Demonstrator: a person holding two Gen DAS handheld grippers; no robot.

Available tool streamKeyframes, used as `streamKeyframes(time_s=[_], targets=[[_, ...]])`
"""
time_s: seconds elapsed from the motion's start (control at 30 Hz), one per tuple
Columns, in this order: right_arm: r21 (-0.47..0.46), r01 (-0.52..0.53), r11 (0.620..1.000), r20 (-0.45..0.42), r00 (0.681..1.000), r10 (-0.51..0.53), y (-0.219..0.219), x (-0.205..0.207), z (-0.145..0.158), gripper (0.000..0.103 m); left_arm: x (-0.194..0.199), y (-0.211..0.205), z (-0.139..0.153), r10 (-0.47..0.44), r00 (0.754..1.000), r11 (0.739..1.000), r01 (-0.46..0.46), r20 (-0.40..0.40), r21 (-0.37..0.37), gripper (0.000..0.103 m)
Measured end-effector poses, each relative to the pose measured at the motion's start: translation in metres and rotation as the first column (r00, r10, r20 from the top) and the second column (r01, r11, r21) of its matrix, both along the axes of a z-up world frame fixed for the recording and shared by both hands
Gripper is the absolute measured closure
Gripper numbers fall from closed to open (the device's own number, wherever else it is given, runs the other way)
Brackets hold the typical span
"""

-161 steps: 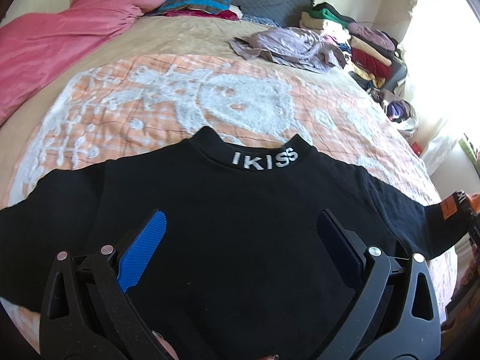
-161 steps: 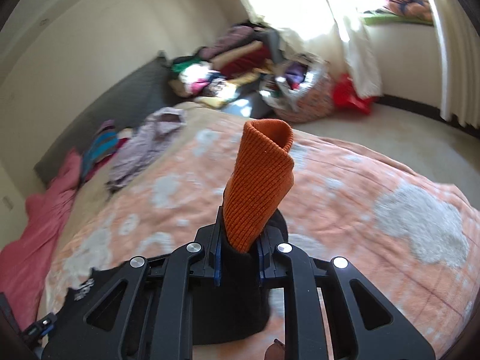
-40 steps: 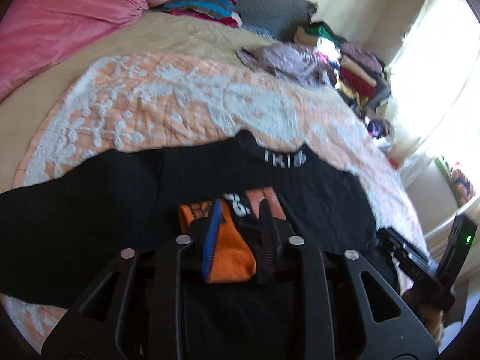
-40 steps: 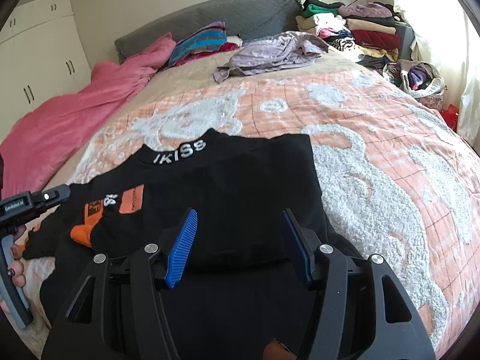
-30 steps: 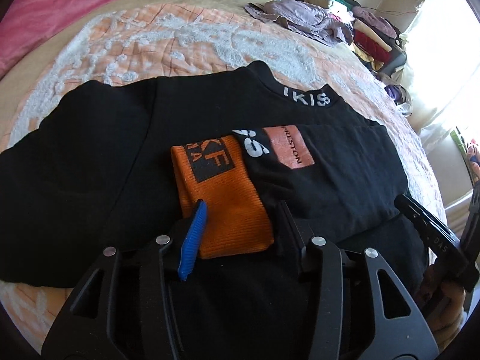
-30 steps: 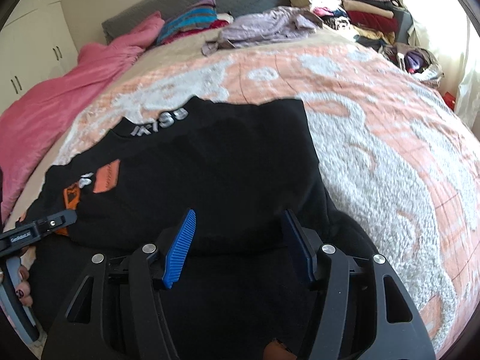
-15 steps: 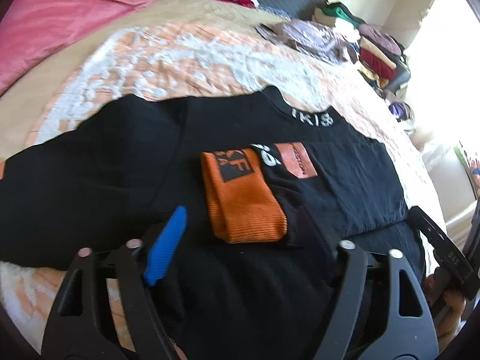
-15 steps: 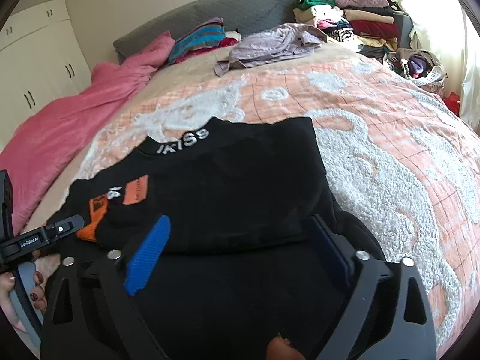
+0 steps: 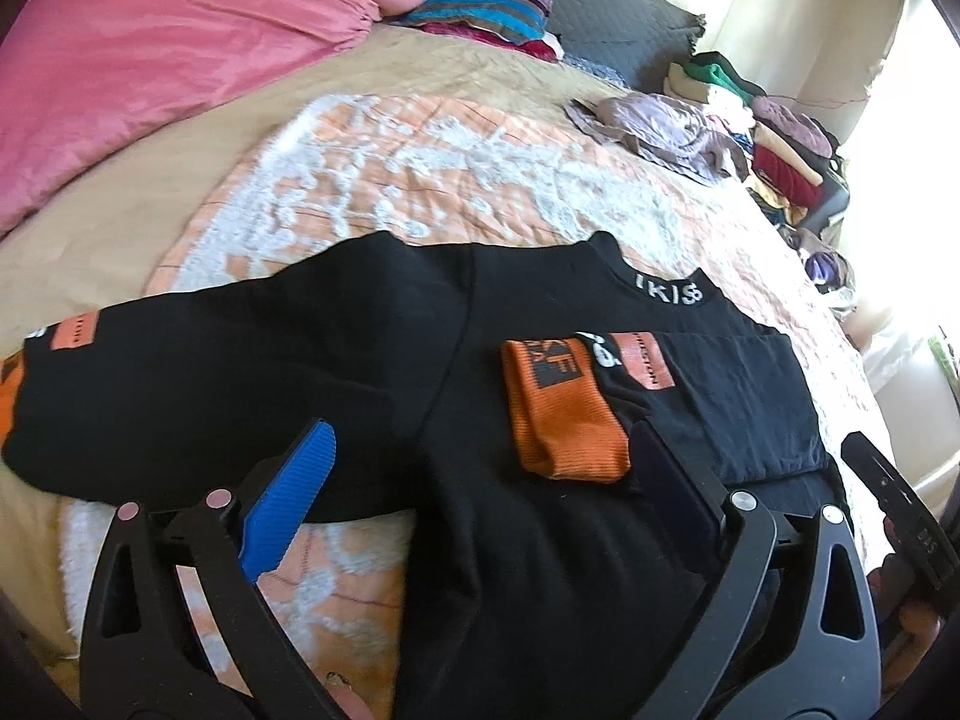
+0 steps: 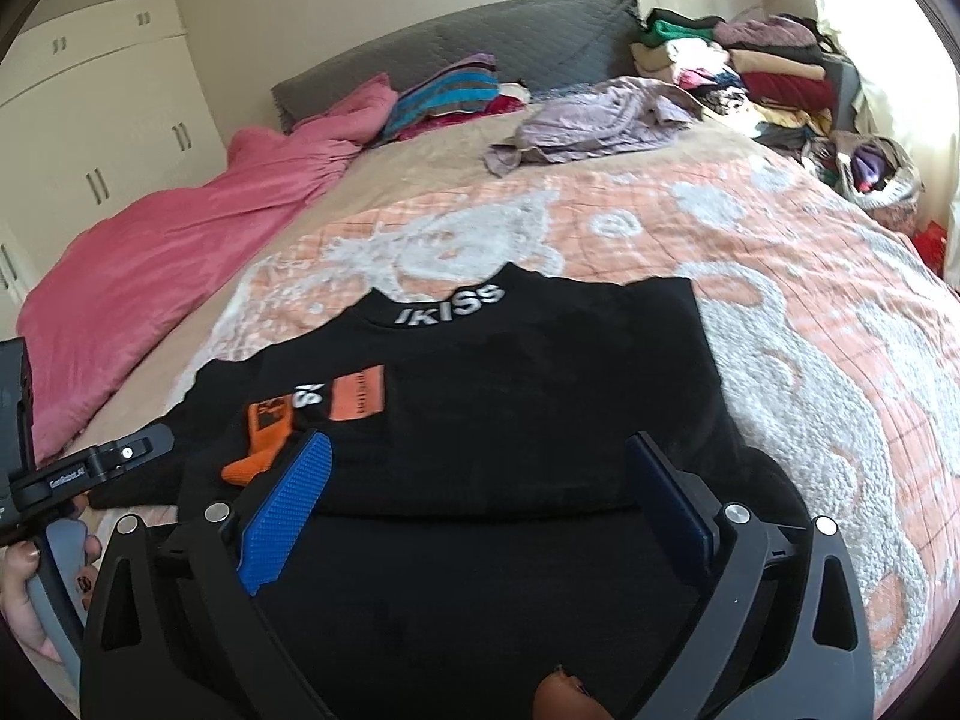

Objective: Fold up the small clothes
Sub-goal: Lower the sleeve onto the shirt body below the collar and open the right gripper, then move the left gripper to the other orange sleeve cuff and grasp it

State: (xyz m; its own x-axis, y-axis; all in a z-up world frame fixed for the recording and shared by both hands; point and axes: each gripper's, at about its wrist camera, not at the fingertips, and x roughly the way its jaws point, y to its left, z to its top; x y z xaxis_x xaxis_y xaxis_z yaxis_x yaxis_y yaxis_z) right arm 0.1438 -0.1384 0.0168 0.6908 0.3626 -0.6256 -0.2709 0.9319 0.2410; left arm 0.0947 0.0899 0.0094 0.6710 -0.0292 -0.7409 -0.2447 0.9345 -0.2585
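Note:
A black sweatshirt (image 9: 372,360) with an "IKISS" collar lies flat on the bed; it also shows in the right wrist view (image 10: 540,384). Its right sleeve is folded across the body, and the orange cuff (image 9: 561,420) lies on the chest; the cuff also shows in the right wrist view (image 10: 264,438). The left sleeve (image 9: 120,372) still lies spread out to the left. My left gripper (image 9: 480,480) is open and empty, just short of the cuff. My right gripper (image 10: 486,492) is open and empty above the shirt's lower part.
The bed has an orange and white quilt (image 10: 810,300). A pink duvet (image 9: 132,60) lies at the far left. A lilac garment (image 10: 594,120) lies near the headboard. Stacked clothes (image 10: 750,66) and a bag stand beyond the bed's right side.
My left gripper has let go of the orange cuff, opened wide and drawn back. My right gripper has opened wider. The folded sleeve stays on the shirt.

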Motion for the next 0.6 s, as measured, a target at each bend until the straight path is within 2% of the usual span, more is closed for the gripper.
streamKeyframes(time_s=[0.6], targets=[[-0.040,-0.173,0.984,0.059,0.983,0.175,0.075,-0.020,0.022,0.006,-0.037,0.045,0.013,0.117,0.993,0.993,-0.117,0.032,-0.001,0.011]])
